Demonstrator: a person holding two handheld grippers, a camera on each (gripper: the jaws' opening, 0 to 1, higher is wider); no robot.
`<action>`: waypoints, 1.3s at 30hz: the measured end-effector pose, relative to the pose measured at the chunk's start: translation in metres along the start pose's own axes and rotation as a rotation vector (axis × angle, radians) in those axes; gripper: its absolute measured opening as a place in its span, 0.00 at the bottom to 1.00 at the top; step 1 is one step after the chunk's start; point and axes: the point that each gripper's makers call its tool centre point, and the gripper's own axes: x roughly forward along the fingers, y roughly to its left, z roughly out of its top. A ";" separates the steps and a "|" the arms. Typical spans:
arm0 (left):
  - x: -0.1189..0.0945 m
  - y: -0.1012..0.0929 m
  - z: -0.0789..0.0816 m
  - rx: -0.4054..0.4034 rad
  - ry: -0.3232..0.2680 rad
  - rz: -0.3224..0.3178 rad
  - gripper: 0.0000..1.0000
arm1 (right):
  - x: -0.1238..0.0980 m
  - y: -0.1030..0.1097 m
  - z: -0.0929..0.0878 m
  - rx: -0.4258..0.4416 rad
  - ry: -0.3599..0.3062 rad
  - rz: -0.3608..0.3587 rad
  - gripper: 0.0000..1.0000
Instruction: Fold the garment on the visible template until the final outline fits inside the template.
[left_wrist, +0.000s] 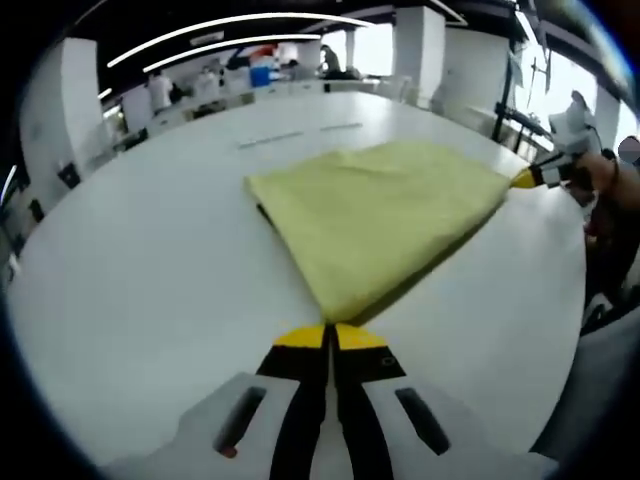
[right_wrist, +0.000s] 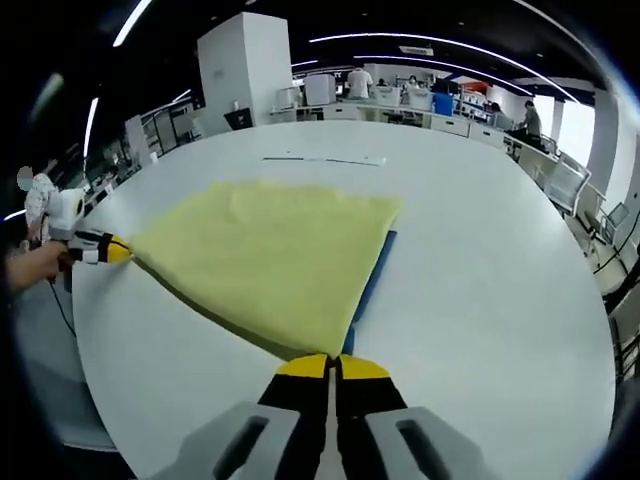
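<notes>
The yellow garment (left_wrist: 375, 220) lies spread on the white tabletop (left_wrist: 150, 290), partly covering a blue template (right_wrist: 372, 275). Both grippers, left (left_wrist: 330, 335) and right (right_wrist: 332, 365), have fingers pinched closed on garment corners. No legible writing.

Opposing close views, shared garment (left_wrist: 375, 215)

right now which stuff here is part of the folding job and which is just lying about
Part of the job:
- yellow garment
- blue template edge showing beside it
- left tongs, shut on a garment corner
- right tongs, shut on another corner

Just lying about:
- white table
- thin strip beyond the garment
- background desks
</notes>
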 end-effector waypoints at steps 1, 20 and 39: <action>-0.001 0.000 -0.001 0.001 0.003 0.000 0.00 | -0.001 0.001 -0.001 0.002 0.001 0.001 0.00; -0.015 -0.009 -0.015 -0.005 0.022 -0.007 0.00 | -0.013 0.012 -0.020 0.014 0.013 0.008 0.00; -0.034 -0.004 -0.006 -0.114 -0.021 -0.017 0.13 | -0.020 0.018 -0.004 0.077 -0.010 0.017 0.20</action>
